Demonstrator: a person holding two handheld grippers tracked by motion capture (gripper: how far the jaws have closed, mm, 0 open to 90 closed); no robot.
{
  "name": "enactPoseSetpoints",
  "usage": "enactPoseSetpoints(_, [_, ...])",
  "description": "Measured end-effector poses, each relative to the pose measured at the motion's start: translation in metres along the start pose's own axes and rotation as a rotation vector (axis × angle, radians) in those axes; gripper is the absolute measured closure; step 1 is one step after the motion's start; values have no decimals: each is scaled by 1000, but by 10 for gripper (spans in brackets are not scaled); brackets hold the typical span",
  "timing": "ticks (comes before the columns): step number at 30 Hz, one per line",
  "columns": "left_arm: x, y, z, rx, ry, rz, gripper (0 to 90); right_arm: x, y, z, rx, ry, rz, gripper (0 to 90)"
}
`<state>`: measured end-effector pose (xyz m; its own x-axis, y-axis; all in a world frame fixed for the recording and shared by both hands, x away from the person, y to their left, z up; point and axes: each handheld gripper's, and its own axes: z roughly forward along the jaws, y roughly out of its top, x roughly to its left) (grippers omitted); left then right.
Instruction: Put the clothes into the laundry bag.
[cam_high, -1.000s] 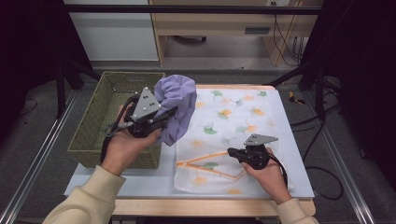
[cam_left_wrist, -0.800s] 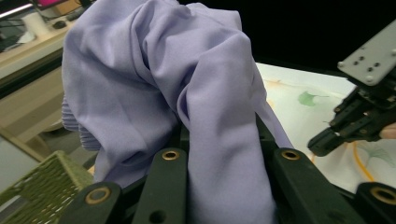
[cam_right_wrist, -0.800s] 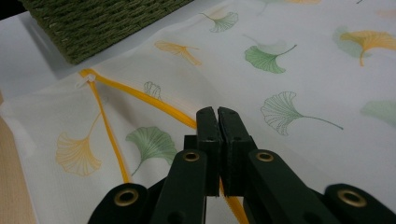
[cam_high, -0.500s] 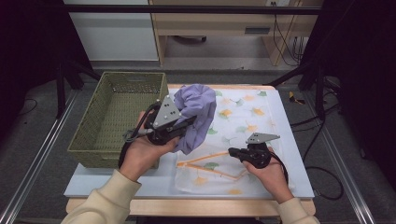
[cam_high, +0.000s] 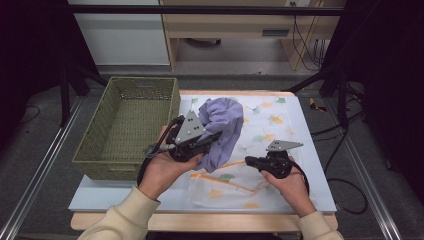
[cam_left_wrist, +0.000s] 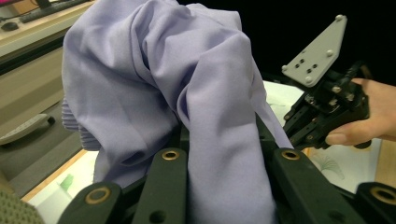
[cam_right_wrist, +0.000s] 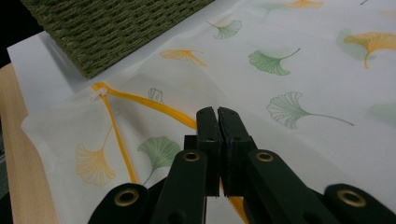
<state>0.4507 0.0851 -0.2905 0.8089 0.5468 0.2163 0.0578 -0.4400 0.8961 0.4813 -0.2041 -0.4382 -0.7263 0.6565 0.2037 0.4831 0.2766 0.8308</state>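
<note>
Counter (cam_high: 125, 192): pale top with a wood front edge, a white leaf-print bag (cam_high: 260, 150) with an orange zip spread across it. Floor beyond is grey, metal rails on both sides, a wooden bench and a white cabinet at the back, cables at the far right.

Right hand (cam_high: 290, 182) rests low on the near right of the bag, palm over the right tongs (cam_high: 248, 161), which point left and lie level. Their jaws are pressed together at the zip edge; whether fabric is pinched between them I cannot tell.

Left hand (cam_high: 162, 167) is raised, left of the right tongs, and its left tongs (cam_high: 218, 136) point right. Jaws narrow, clamped on a lilac cloth (cam_high: 225, 125) that bunches above them and hangs over the bag, just beyond the right tongs.

Green woven basket (cam_high: 125, 125) sits left of the left tongs, on the counter's left side.

No readable labels or writing.
</note>
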Motion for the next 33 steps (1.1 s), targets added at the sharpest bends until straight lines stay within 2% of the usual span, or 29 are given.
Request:
enactPoseSetpoints(4, [-3,-2,-1,-19,-10,-9,736,0,1,1,12,6,15,886])
enactPoseSetpoints(13, [-9,-17,0,-28,-35,-31,735,-1,16,1,75,0,-14,888])
enactPoseSetpoints(24, [-22,-26,-3,-64,-77,-31,735,-6,35,2,155,1,-14,888])
enactPoseSetpoints(33, [-40,-26,5,-59,-135,-14,734,-7,53,-9,128,-13,-25,888])
